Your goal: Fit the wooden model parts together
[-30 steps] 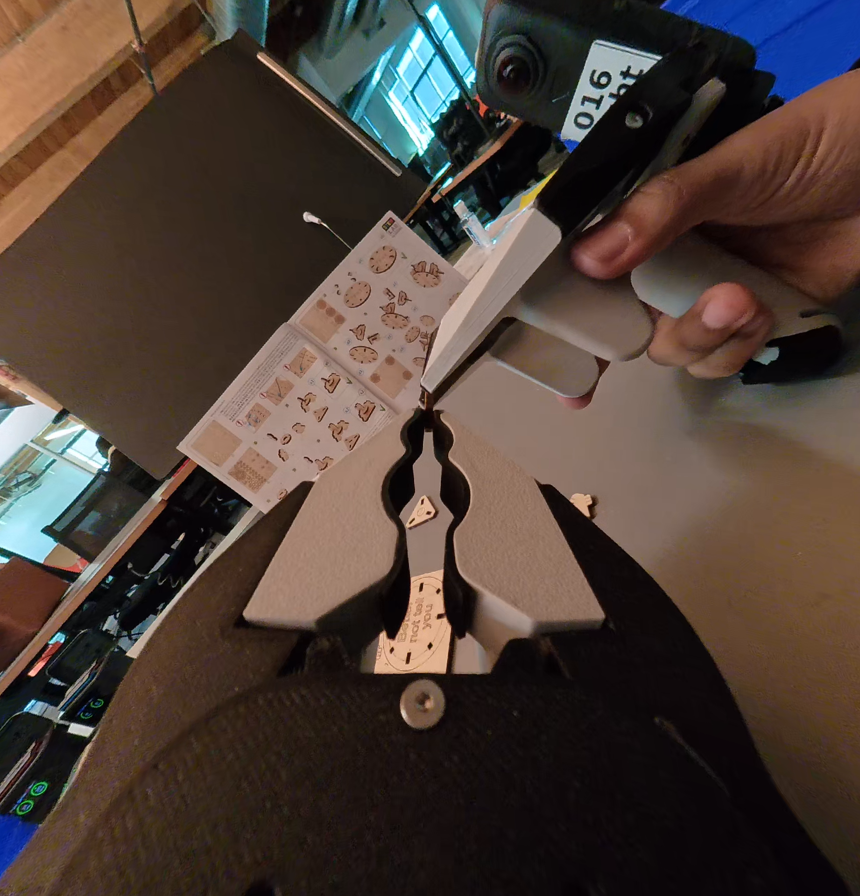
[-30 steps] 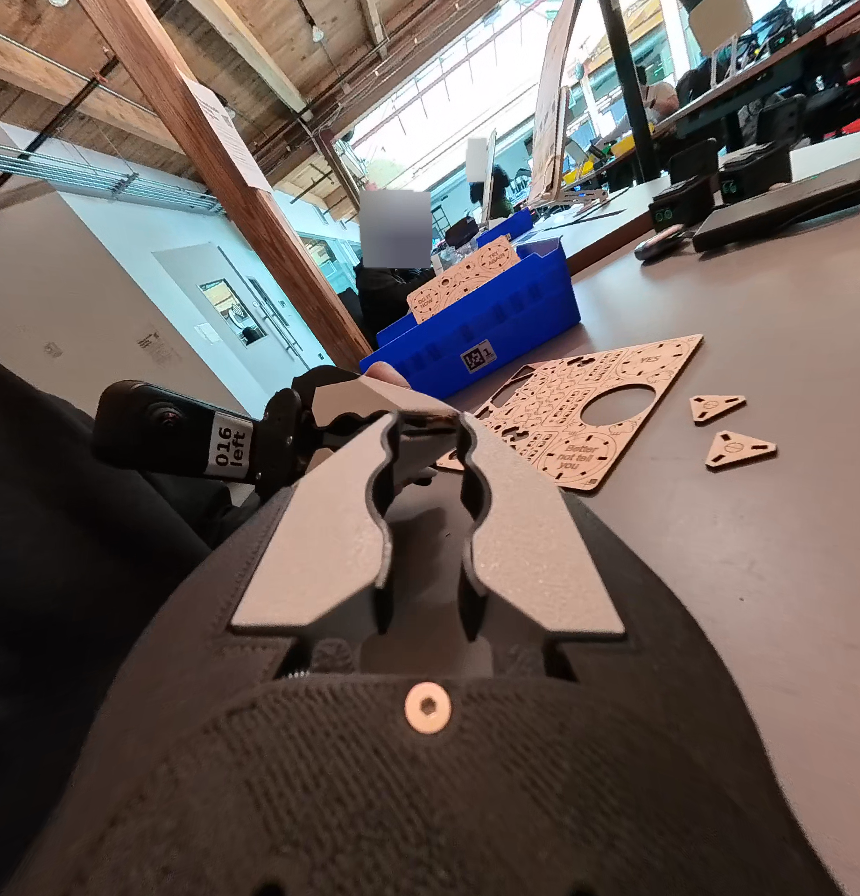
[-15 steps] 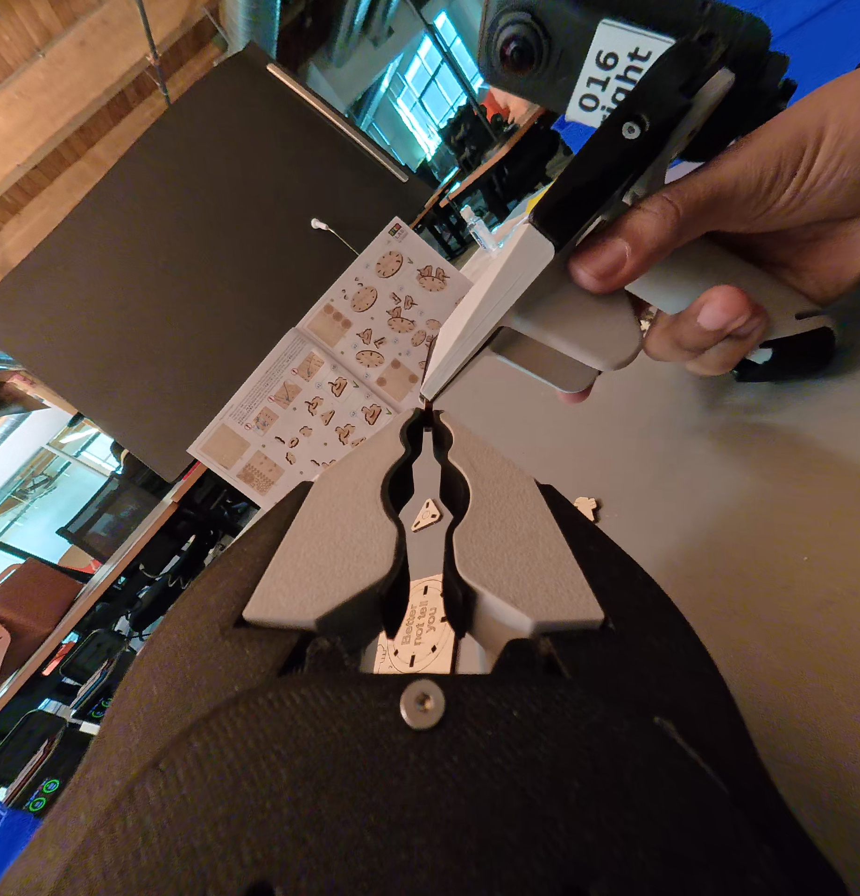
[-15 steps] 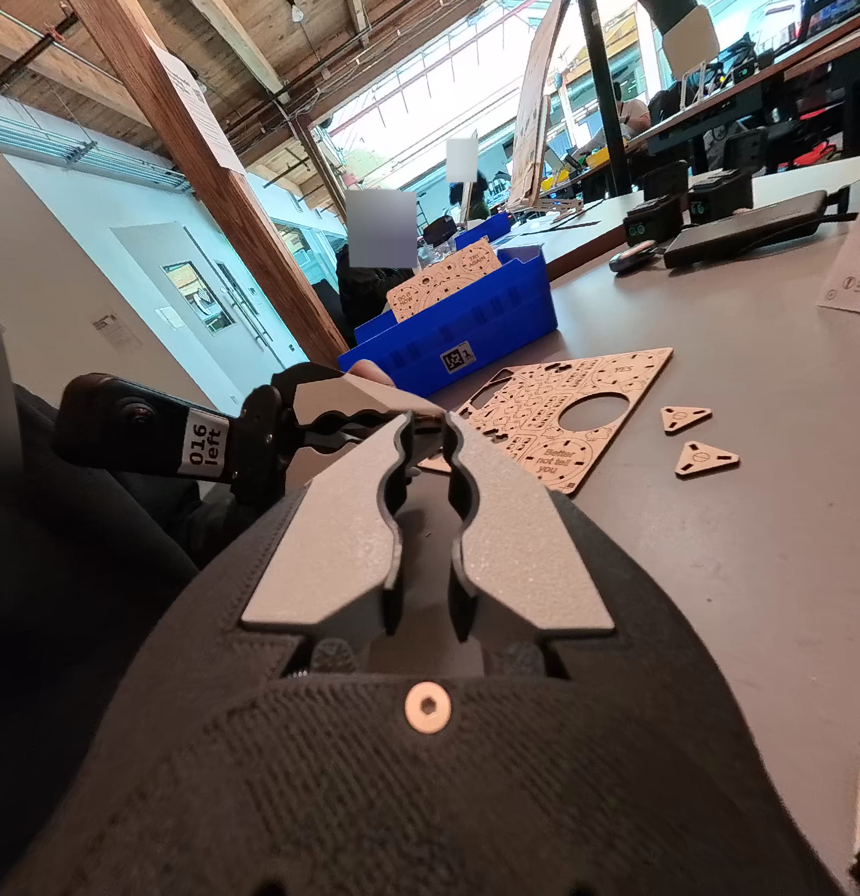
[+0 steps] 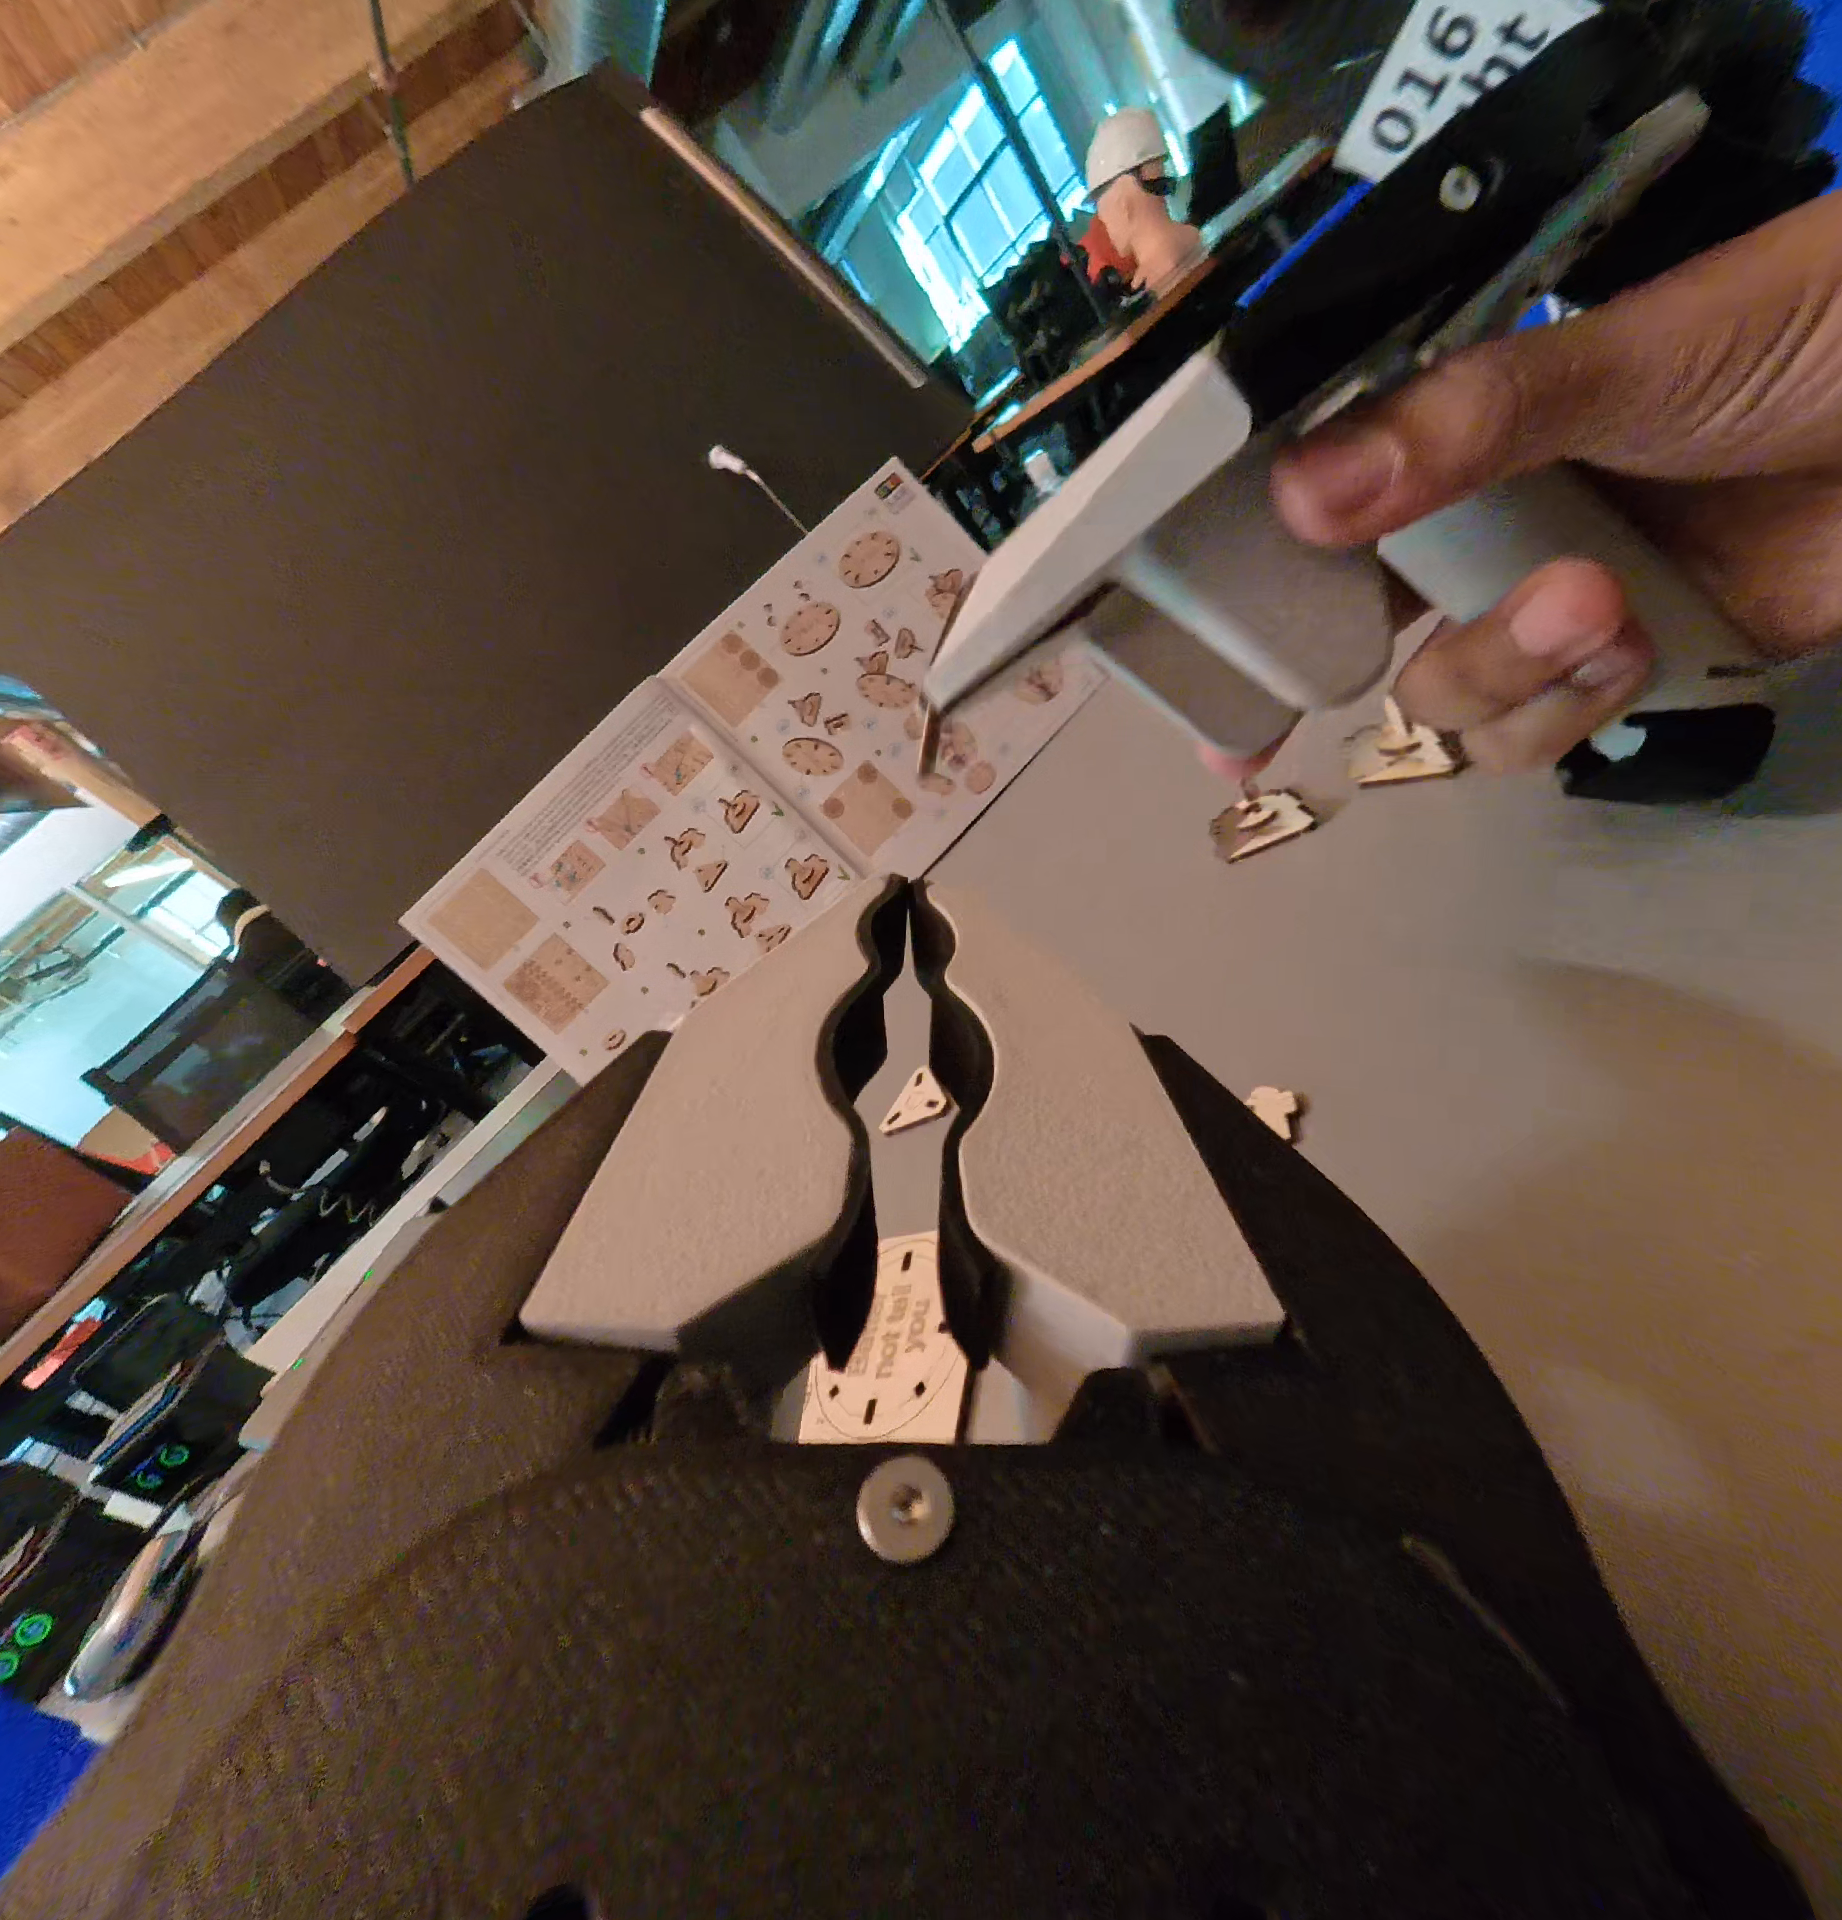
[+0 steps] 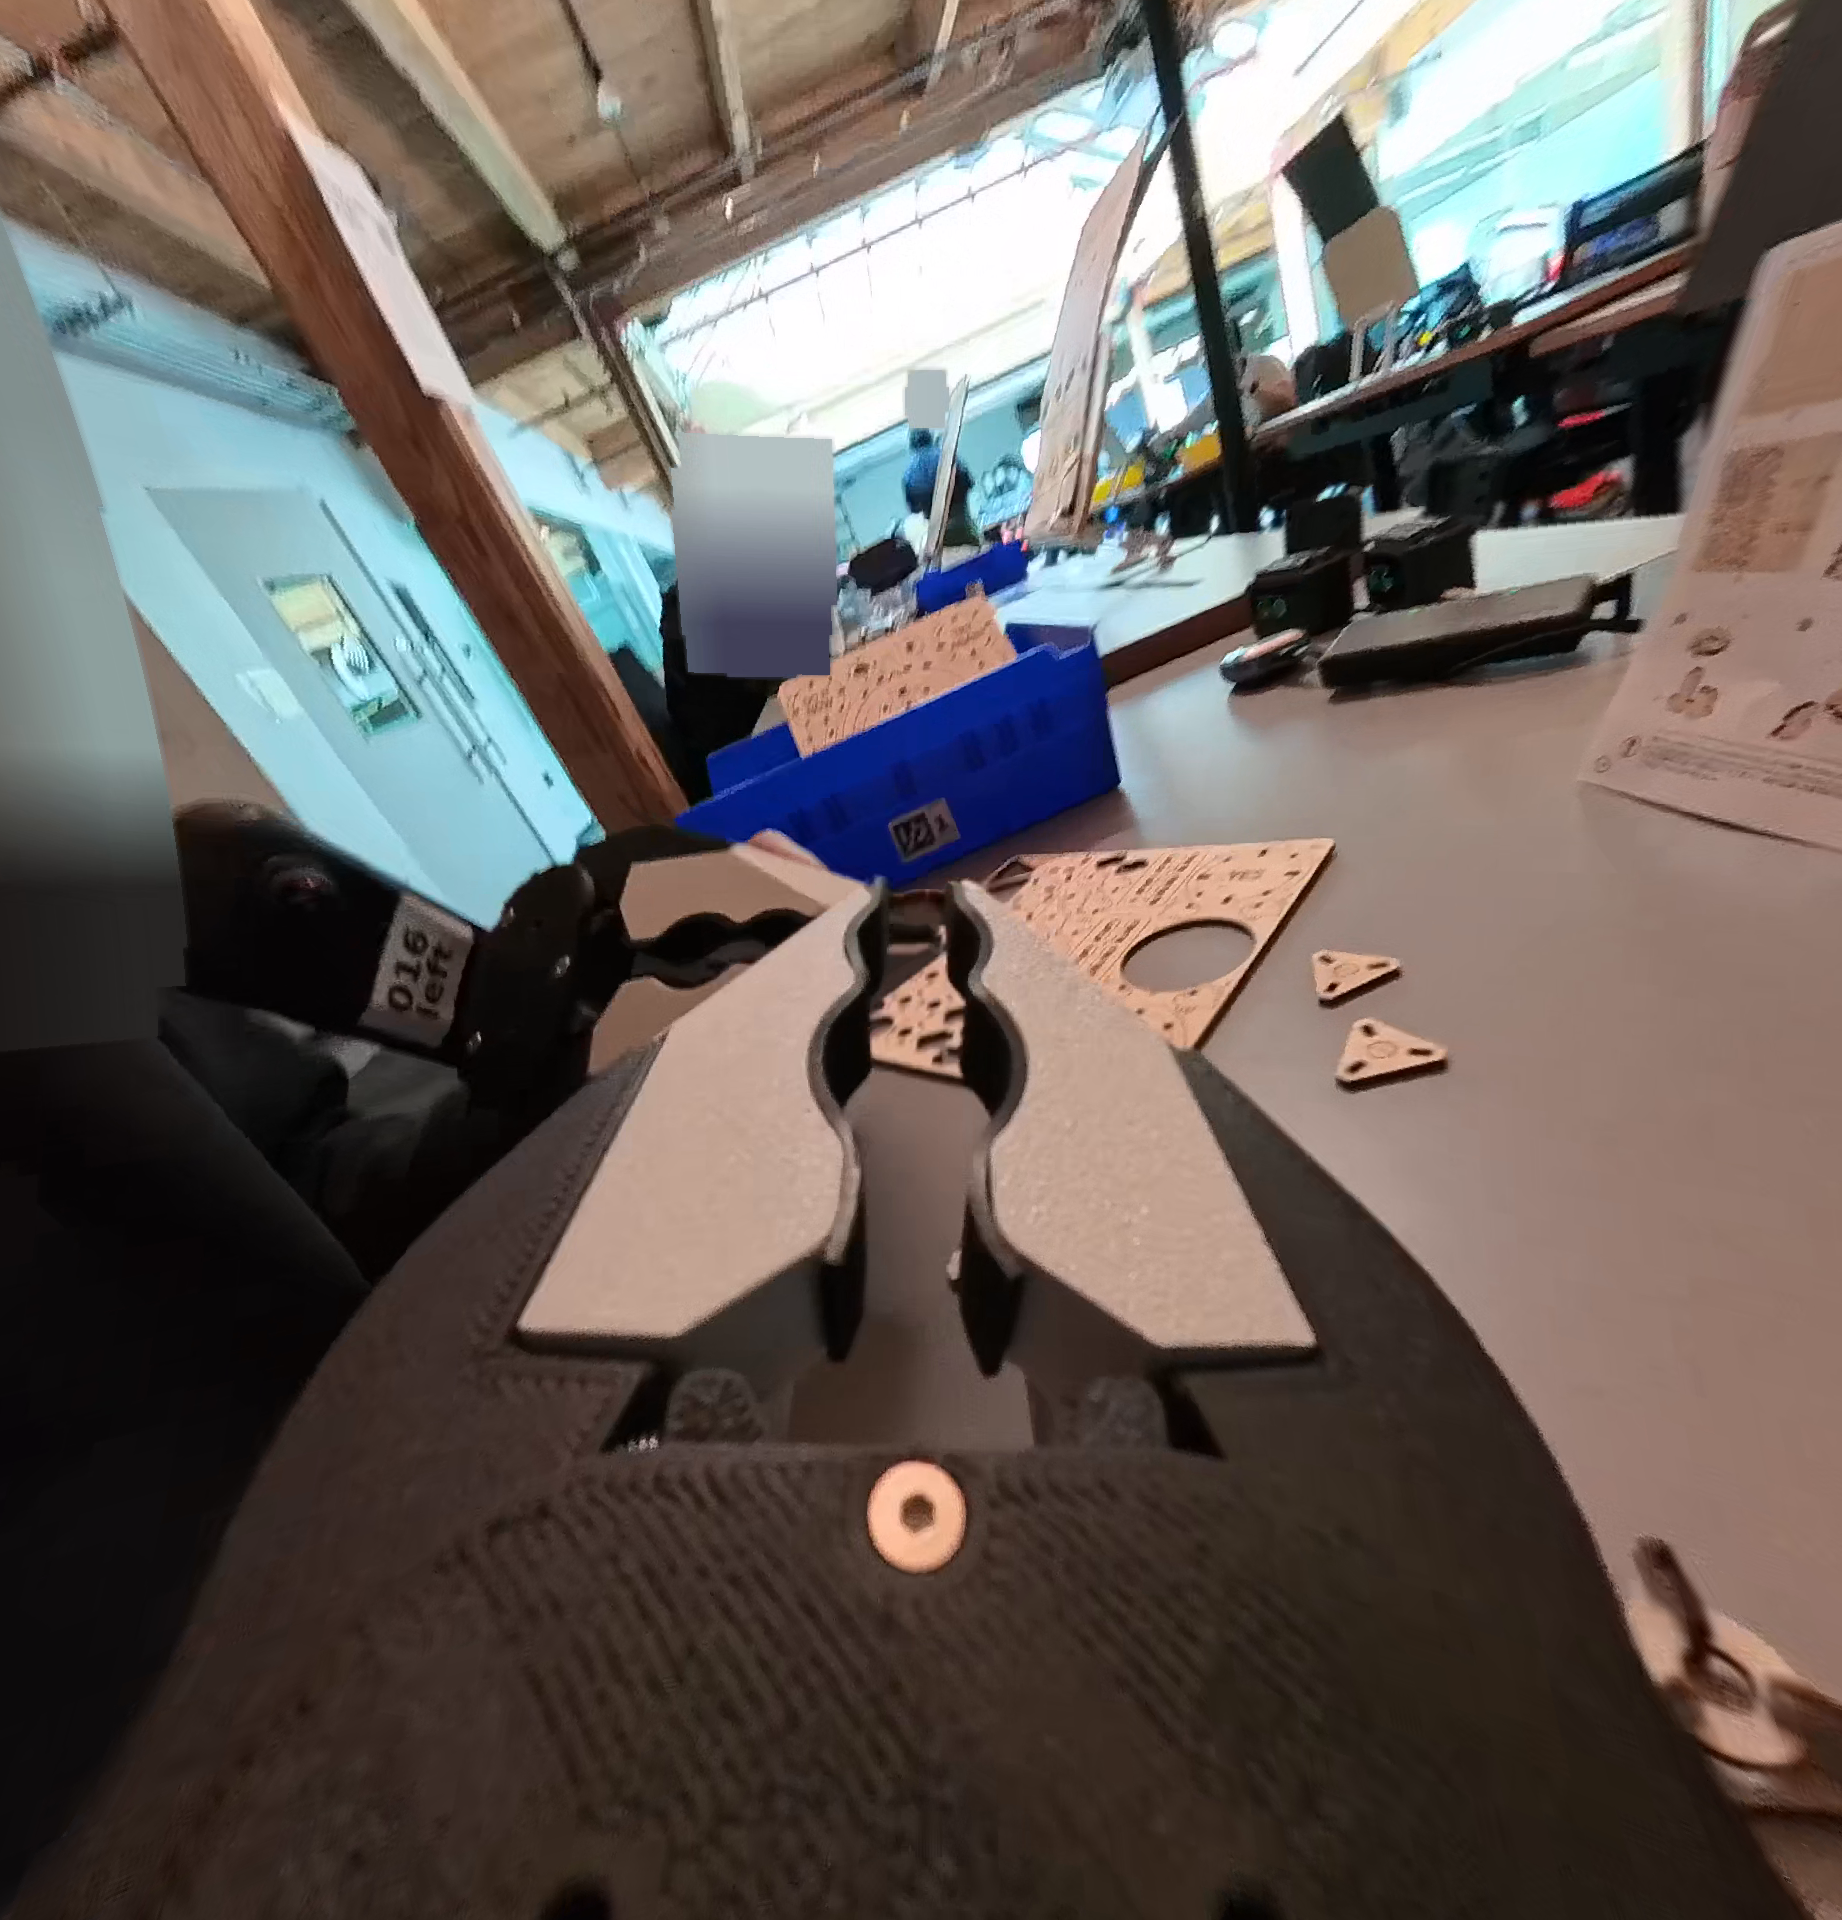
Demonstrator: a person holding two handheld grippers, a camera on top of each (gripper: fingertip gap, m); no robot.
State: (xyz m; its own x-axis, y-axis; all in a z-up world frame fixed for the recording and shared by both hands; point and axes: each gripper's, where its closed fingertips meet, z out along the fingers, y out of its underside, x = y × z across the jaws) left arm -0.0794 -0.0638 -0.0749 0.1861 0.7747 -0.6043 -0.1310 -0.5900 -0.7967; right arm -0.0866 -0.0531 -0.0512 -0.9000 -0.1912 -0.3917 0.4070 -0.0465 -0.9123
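Note:
My left gripper (image 5: 909, 885) is shut, its fingertips meet and nothing shows between them. It hovers over the grey table (image 5: 1416, 1039), by the edge of a paper instruction sheet (image 5: 688, 810). My right gripper (image 5: 938, 698), held by a hand (image 5: 1675, 416), is up and to the right of it, shut on a small thin wooden piece (image 5: 927, 743) that hangs from its tips. In the right wrist view that piece (image 6: 917, 906) sits pinched between the fingertips (image 6: 877, 909). The left gripper (image 6: 688, 940) lies just left of them.
A cut wooden sheet (image 6: 1156, 935) with a round hole lies ahead, with two wooden triangles (image 6: 1353, 971) (image 6: 1390, 1055) beside it and a blue bin (image 6: 948, 769) behind. Two small assembled wooden parts (image 5: 1265, 821) (image 5: 1405, 748) sit under the hand. A black mat (image 5: 429, 499) lies beyond the paper. The tips of both grippers are at nearly the same place.
The right gripper's jaws narrowed at the left gripper's tips, then it drew away up and to the right with the small wooden piece in them. The left gripper stayed shut.

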